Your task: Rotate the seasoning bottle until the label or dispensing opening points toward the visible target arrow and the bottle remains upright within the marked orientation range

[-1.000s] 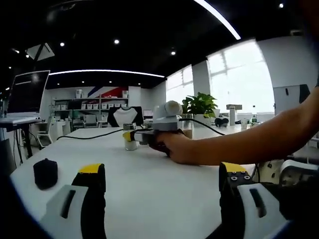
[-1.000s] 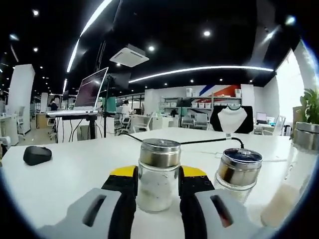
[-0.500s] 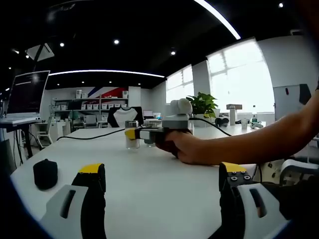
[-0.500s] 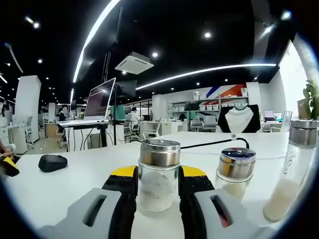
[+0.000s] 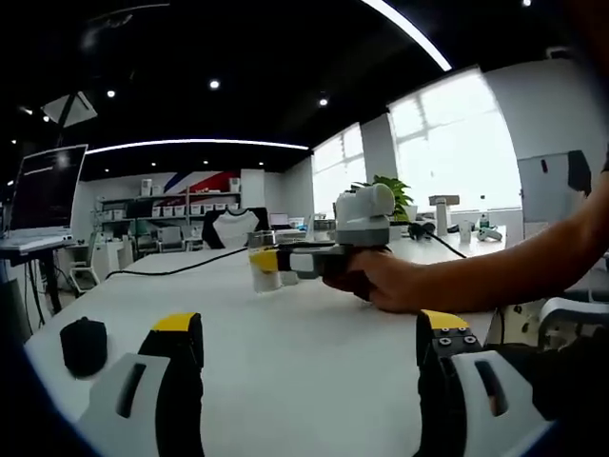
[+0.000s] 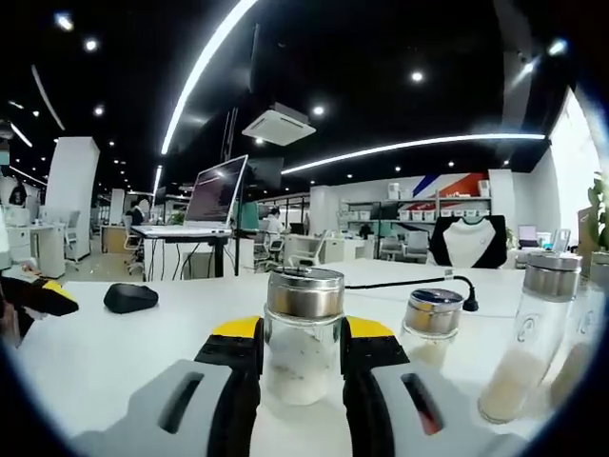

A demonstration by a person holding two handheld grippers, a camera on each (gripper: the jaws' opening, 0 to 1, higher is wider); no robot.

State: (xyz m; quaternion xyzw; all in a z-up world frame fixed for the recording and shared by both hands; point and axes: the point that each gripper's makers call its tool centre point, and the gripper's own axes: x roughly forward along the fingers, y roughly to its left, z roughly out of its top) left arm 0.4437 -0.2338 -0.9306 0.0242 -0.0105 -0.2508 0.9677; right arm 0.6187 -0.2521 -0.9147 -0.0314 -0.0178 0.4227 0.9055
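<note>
A glass seasoning bottle (image 6: 304, 354) with a steel lid and white powder stands upright on the white table (image 6: 124, 362). My right gripper (image 6: 303, 329) is shut on it, one yellow-tipped jaw on each side. In the left gripper view that same bottle (image 5: 261, 273) sits far across the table, pinched by the right gripper (image 5: 285, 261), which a hand (image 5: 381, 279) holds. My left gripper (image 5: 309, 328) is low over the near table, open wide with nothing between its jaws.
Two more steel-lidded bottles stand right of the held one: a short bottle (image 6: 431, 326) and a tall bottle (image 6: 521, 343). A black mouse (image 6: 130, 297) lies to the left, also visible as the black mouse (image 5: 84, 347). A black cable (image 6: 419, 279) crosses the table behind. A laptop (image 6: 215, 191) stands on a stand beyond.
The right gripper has swung left with the bottle still in it, so mouse and other bottles slide right in its view. In the left gripper view it has shifted right. The left gripper stays open.
</note>
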